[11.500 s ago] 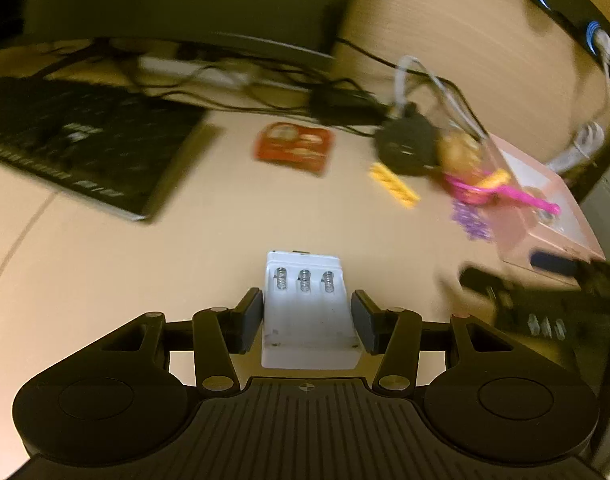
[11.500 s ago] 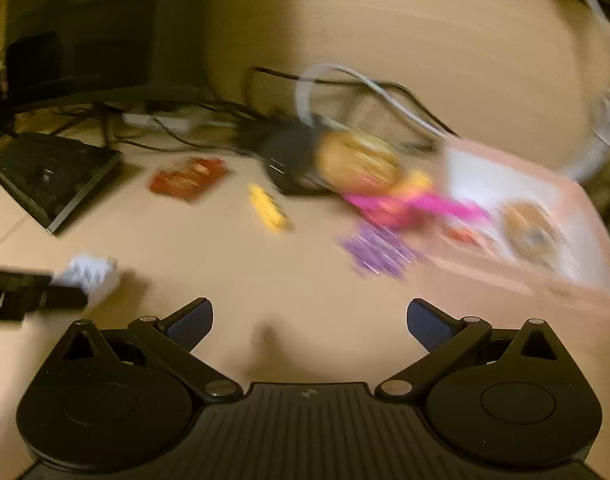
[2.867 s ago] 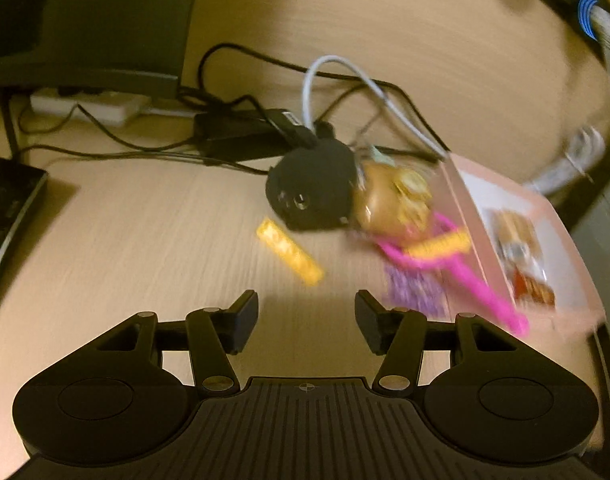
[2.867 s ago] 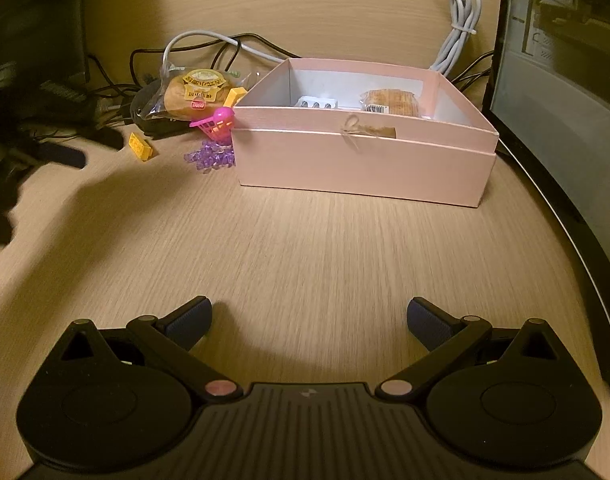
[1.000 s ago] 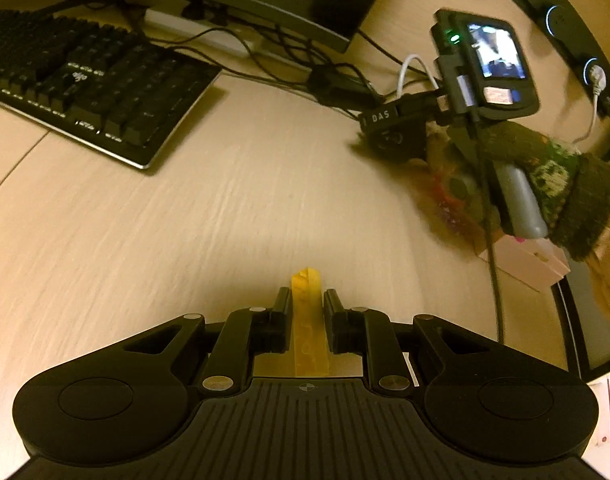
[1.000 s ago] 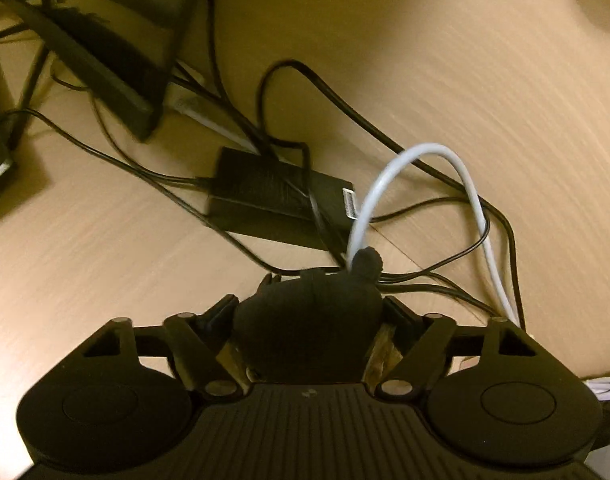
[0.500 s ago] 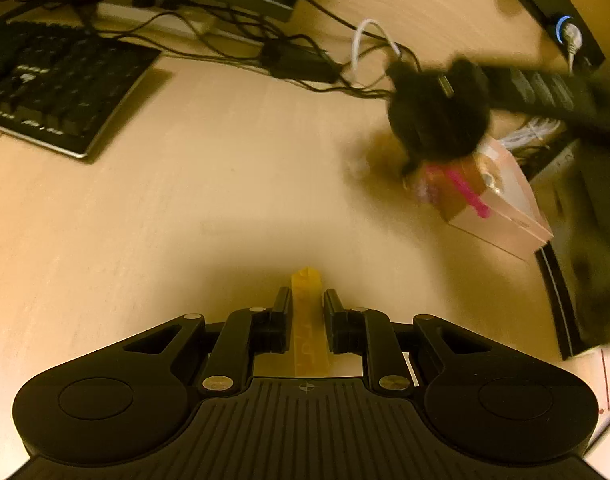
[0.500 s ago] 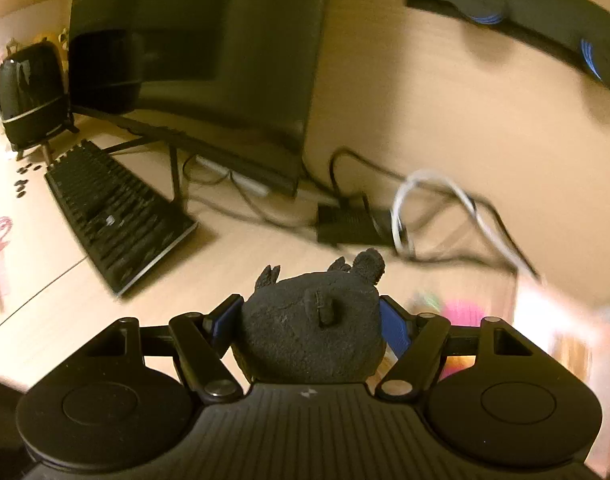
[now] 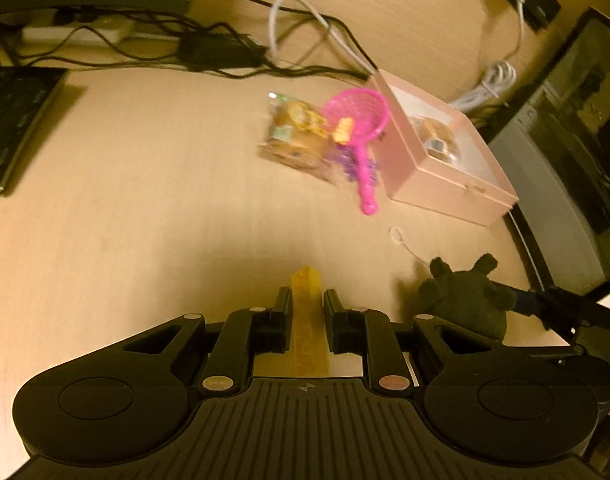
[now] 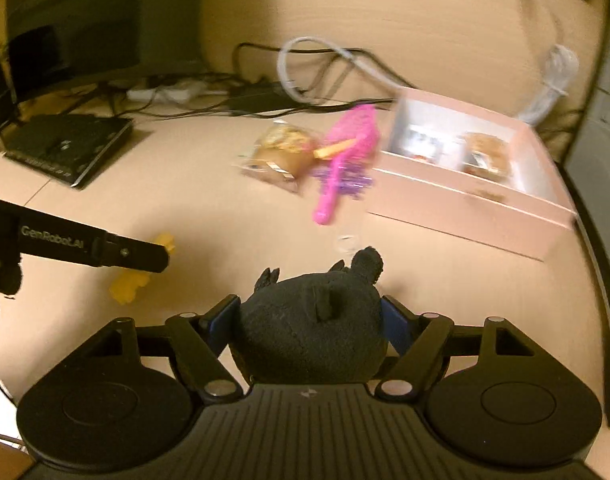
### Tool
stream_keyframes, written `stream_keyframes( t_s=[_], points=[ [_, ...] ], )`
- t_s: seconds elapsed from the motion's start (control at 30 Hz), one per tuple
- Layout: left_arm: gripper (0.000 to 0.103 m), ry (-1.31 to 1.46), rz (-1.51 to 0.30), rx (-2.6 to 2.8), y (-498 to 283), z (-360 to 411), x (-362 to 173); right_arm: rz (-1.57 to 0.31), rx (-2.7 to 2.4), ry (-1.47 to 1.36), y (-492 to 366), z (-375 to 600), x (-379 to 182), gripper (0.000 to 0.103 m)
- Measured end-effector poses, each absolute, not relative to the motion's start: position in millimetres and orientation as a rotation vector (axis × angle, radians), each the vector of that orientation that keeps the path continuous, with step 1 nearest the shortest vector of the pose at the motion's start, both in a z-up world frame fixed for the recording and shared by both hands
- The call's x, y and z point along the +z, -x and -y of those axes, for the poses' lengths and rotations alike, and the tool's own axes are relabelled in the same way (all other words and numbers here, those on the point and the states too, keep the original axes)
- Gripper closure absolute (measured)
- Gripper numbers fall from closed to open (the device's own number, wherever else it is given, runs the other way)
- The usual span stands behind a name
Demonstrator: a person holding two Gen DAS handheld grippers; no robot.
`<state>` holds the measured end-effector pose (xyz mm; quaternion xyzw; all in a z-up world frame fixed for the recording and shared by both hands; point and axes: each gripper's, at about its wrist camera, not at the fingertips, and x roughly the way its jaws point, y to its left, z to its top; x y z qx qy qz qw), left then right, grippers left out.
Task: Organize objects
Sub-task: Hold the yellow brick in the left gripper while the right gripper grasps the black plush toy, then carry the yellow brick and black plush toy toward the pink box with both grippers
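My left gripper [image 9: 307, 300] is shut on a long yellow block [image 9: 305, 286], held above the wooden desk. In the right wrist view its fingers [image 10: 145, 254] grip that block [image 10: 131, 284] at the left. My right gripper [image 10: 311, 312] holds a black plush toy [image 10: 313, 332] between its blue pads; its jaws are opening slightly while the pads still press the toy. The toy [image 9: 465, 300] also shows at the lower right of the left wrist view. An open pink box [image 9: 445, 184] [image 10: 465, 216] stands ahead to the right with several items inside.
A pink strainer [image 9: 357, 116], a wrapped snack [image 9: 297, 136] and a purple trinket [image 9: 351, 166] lie beside the box's left wall. A keyboard [image 9: 9, 120] is at the left, cables and a power adapter [image 9: 217, 50] along the back, a computer case [image 9: 565, 160] at the right.
My right gripper has carried the black plush away from the cables at the back to the near right of the desk. My left gripper, still holding the yellow block, has swung toward the box.
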<state>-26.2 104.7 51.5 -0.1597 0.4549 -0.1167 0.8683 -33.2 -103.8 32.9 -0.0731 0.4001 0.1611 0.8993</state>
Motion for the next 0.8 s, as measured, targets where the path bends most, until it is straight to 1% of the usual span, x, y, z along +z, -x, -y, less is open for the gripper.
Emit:
stream_keyframes(
  t_s=[0.07, 0.17, 0.33, 0.4, 0.47, 0.53, 0.8],
  points=[
    [0.084, 0.315, -0.958, -0.260, 26.0, -97.5, 52.9, -0.827, 0.319, 0.116, 33.9, 117.2, 33.3, 0.022],
    [0.084, 0.309, -0.948, -0.250, 23.7, -94.4, 56.2, -0.836, 0.293, 0.095, 33.2, 132.2, 28.1, 0.017],
    [0.084, 0.295, -0.943, -0.242, 15.3, -83.2, 60.4, -0.801, 0.212, 0.097, 40.3, 163.8, 30.8, 0.014],
    [0.084, 0.281, -0.945, -0.252, 15.6, -75.4, 59.8, -0.784, 0.165, 0.100, 44.1, 179.7, 32.1, 0.010],
    [0.084, 0.266, -0.953, -0.265, 17.2, -68.1, 57.5, -0.782, 0.151, 0.095, 47.0, 192.3, 32.8, 0.002],
    [0.084, 0.256, -0.961, -0.268, 18.8, -63.7, 54.9, -0.771, 0.165, 0.098, 52.5, 198.7, 33.3, 0.000],
    [0.084, 0.215, -0.969, -0.261, 27.4, -52.0, 52.5, -0.780, 0.202, 0.130, 44.8, 191.9, 26.0, 0.000]
  ],
)
